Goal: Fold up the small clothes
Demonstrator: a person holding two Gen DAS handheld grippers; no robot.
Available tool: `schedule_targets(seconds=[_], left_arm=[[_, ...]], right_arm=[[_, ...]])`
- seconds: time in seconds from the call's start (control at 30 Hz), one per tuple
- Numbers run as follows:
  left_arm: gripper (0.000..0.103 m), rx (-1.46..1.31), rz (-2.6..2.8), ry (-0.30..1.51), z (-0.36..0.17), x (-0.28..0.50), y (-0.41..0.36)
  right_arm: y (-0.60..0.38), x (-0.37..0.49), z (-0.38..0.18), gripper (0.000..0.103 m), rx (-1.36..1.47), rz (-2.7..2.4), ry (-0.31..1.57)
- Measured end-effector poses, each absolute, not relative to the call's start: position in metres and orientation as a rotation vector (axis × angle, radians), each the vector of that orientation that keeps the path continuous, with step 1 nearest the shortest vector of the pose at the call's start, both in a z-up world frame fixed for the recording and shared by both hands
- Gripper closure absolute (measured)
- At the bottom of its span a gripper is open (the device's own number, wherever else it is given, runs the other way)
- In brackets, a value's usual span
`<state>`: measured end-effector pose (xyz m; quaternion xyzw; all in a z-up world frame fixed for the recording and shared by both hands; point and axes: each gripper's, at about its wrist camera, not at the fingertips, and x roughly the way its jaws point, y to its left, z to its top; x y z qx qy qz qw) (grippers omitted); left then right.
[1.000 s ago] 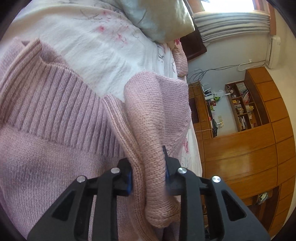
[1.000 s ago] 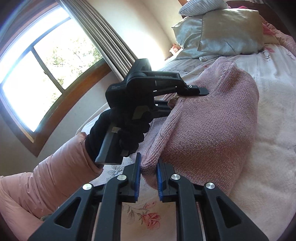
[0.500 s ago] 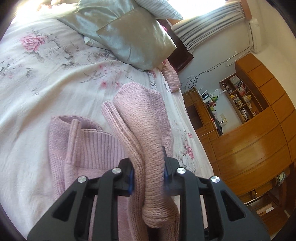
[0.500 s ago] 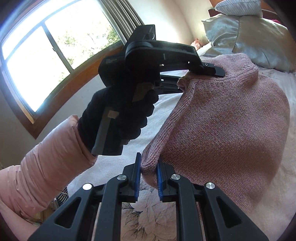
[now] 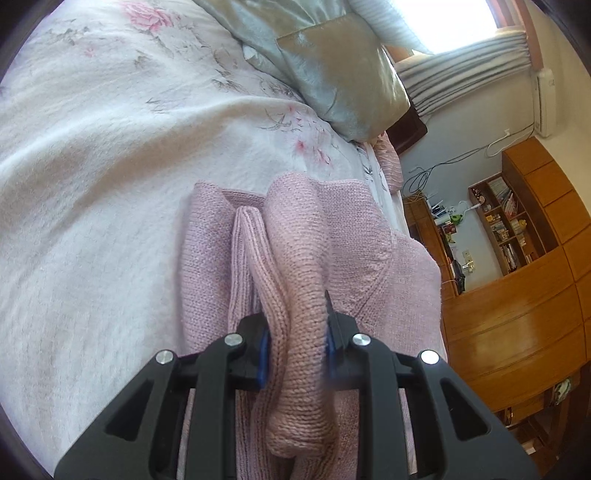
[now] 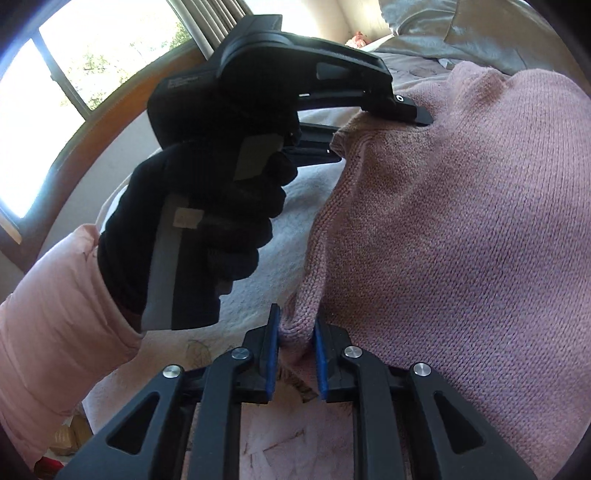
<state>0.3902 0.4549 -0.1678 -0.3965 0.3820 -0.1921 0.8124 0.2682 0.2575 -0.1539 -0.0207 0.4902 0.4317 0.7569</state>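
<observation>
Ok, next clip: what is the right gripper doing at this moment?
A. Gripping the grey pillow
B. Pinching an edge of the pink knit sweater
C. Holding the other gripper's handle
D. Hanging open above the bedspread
B: in the right wrist view the right gripper has a fold of the pink knit sweater pinched between its blue pads.

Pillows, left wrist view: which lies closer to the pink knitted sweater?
The shiny grey-green satin pillow; the pale striped pillow lies behind it, farther from the sweater.
</observation>
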Motion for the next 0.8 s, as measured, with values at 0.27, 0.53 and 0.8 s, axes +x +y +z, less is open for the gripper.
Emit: schedule_targets(seconds=[0.27, 0.53, 0.8], left_arm=[[0.071, -0.669, -0.324, 0.816, -0.126, 0.33, 0.451], [0.062, -0.586, -0.309, 0.876, -0.117, 0.254, 0.414], [0.098, -0.593, -0.291, 1.009, -0.157, 0.261, 0.395]], right_arm=[[0.206, 0.239, -0.11, 0.052, 0.042, 0.998, 0.967], [0.094, 0.234, -0.095, 0.042, 0.107, 0.692, 0.926], [0.062, 0.273, -0.152, 0.043, 0.461, 0.719, 1.099]])
